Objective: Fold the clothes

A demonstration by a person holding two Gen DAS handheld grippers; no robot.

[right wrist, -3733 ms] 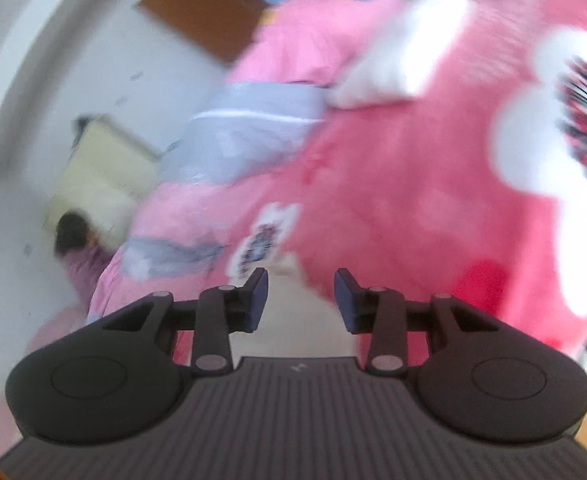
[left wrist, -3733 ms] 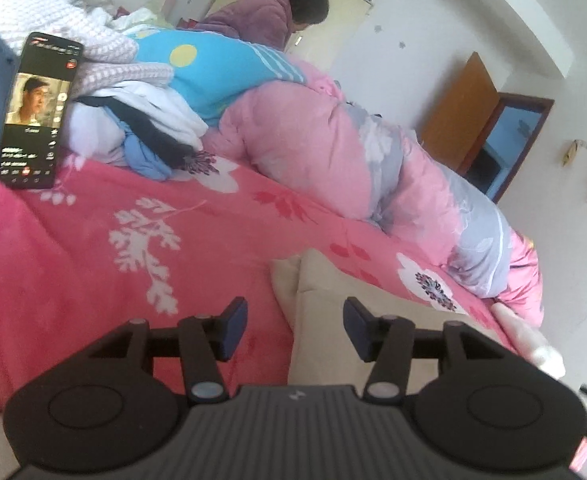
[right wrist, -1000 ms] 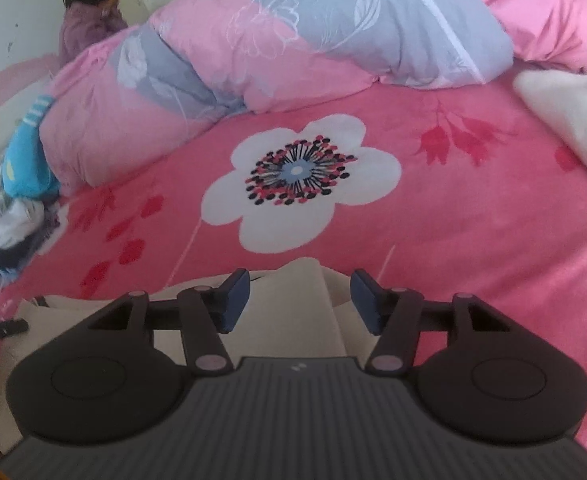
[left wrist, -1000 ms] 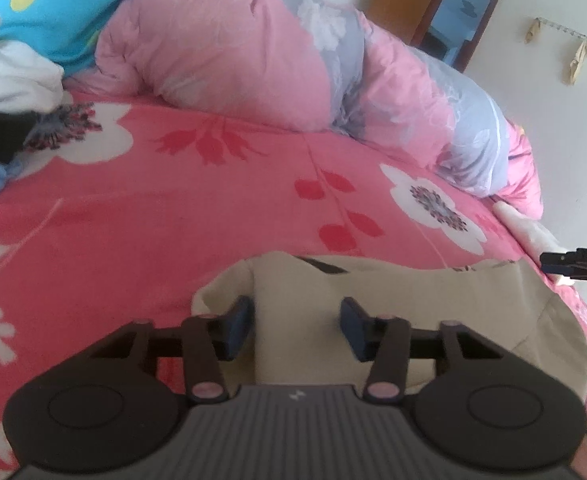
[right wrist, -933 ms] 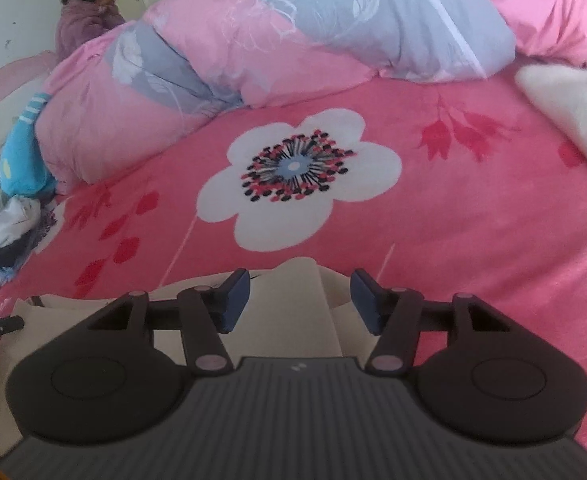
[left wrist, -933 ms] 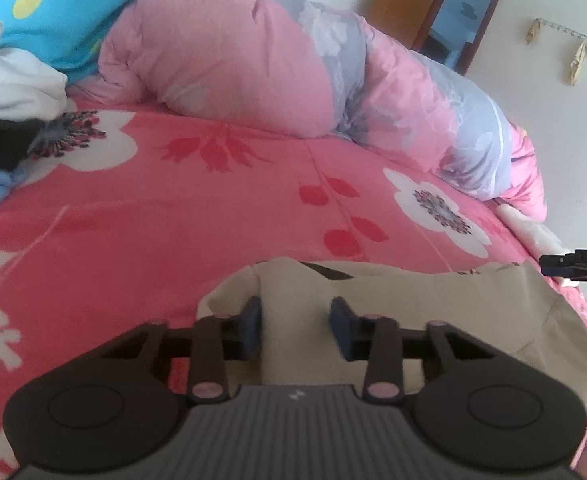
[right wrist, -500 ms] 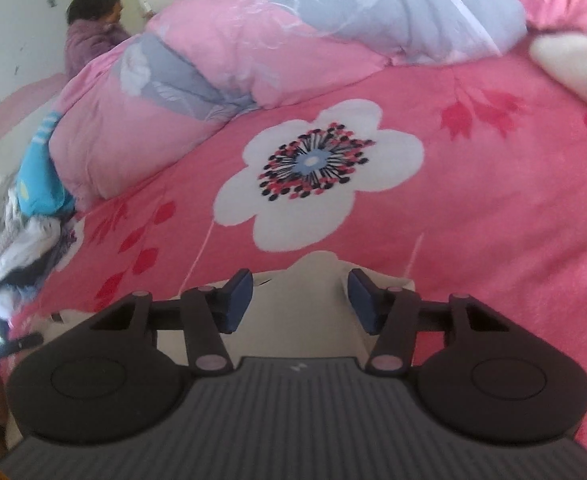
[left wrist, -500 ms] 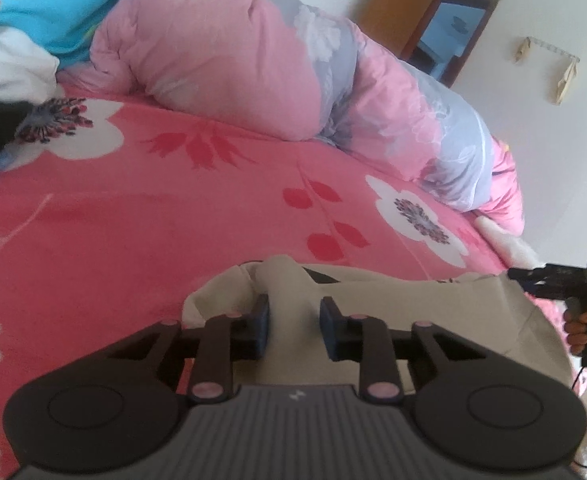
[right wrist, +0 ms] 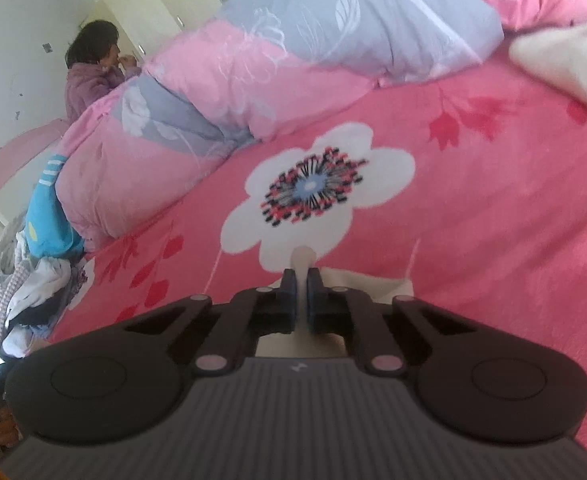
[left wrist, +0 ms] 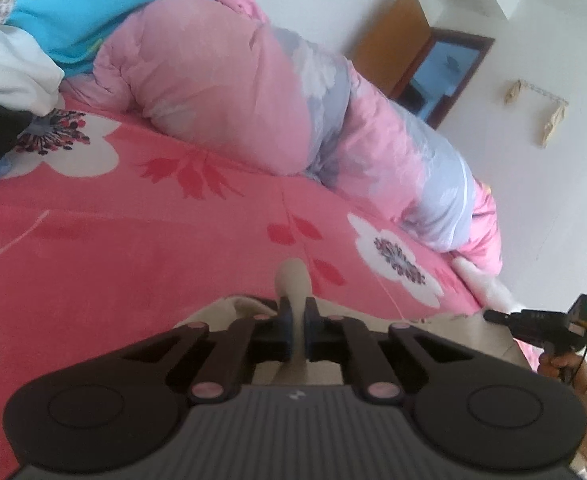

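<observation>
- Beige garment (left wrist: 293,280) lies on the pink blanket (left wrist: 133,248) at the near edge of the bed, left wrist view; a pinched fold sticks up between the fingers.
- Left gripper (left wrist: 298,320) is clamped on that fold, jaws nearly together with cloth between them.
- Quilt (left wrist: 221,96), pink and grey, is rolled along the far side of the blanket; a blue cloth (left wrist: 73,4) and a white cloth (left wrist: 9,72) are piled at far left.
- Right gripper (left wrist: 533,326) shows at the right edge, held in a hand (left wrist: 557,364), over the garment's other end.
- Brown door (left wrist: 393,40) stands in the white wall behind.
- Right wrist view: right gripper (right wrist: 301,286) is clenched on a raised fold of the garment (right wrist: 357,280), cloth poking up past the fingertips.
- Garment sits just below the big white flower print (right wrist: 313,192) on the blanket (right wrist: 493,220).
- Quilt (right wrist: 253,80) runs across the back; a clothes pile (right wrist: 33,280) lies at left.
- Person (right wrist: 93,76) in purple sits behind the quilt, far left.
</observation>
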